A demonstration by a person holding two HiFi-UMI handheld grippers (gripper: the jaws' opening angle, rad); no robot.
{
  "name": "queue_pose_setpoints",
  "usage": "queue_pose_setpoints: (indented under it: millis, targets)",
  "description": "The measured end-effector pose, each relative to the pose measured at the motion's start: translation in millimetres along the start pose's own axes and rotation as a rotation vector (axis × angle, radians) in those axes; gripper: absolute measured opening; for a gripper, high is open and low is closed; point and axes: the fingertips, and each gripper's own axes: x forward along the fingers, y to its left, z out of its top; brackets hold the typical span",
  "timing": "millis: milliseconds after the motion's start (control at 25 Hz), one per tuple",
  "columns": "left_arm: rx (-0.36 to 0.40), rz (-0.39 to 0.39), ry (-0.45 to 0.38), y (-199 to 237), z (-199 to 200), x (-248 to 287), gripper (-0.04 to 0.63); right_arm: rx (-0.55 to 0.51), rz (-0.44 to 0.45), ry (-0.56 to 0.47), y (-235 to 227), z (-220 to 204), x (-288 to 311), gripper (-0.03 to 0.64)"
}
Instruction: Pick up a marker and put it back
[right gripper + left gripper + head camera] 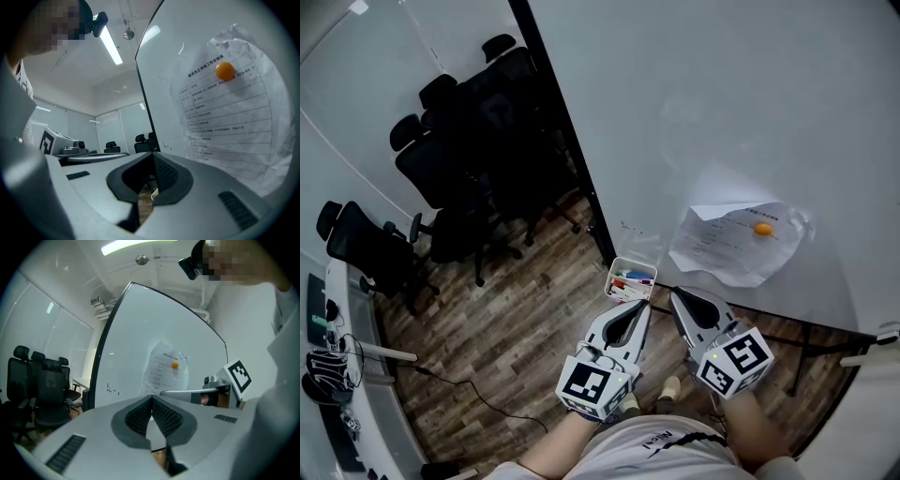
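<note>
White tray point(622, 265), centre of the head view, holds the markers point(630, 279), red and blue caps showing, against the whiteboard point(722, 112). Left gripper view: my left tongs point(151, 400) are pressed together, empty. Right gripper view: right tongs point(153, 158) likewise together, empty. I judge no pick in hand; next I must open one pair and reach in.

Crumpled paper sheet point(722, 251) hangs on the whiteboard point(694, 94) under an orange magnet point(763, 229); black office chairs point(455, 155) crowd the wooden floor point(530, 314).
</note>
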Motion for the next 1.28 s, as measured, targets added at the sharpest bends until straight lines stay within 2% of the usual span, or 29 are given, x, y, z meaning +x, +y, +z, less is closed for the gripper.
queue_pose_setpoints:
  millis: [240, 560, 800, 1280]
  targets:
    - [-0.016, 0.005, -0.003, -1, 7, -3, 0.012, -0.024, 0.01, -0.017, 9, 10, 0, 0.014]
    - [-0.004, 0.026, -0.031, 6, 22, -3, 0.012, -0.046, 0.002, -0.042, 17, 23, 2, 0.012]
    - [0.007, 0.024, -0.054, 7, 32, -4, 0.012, -0.091, 0.0, -0.041, 24, 29, 5, 0.012]
    - [0.016, 0.014, -0.066, 5, 37, -5, 0.012, -0.107, -0.006, -0.051, 27, 35, 3, 0.012]
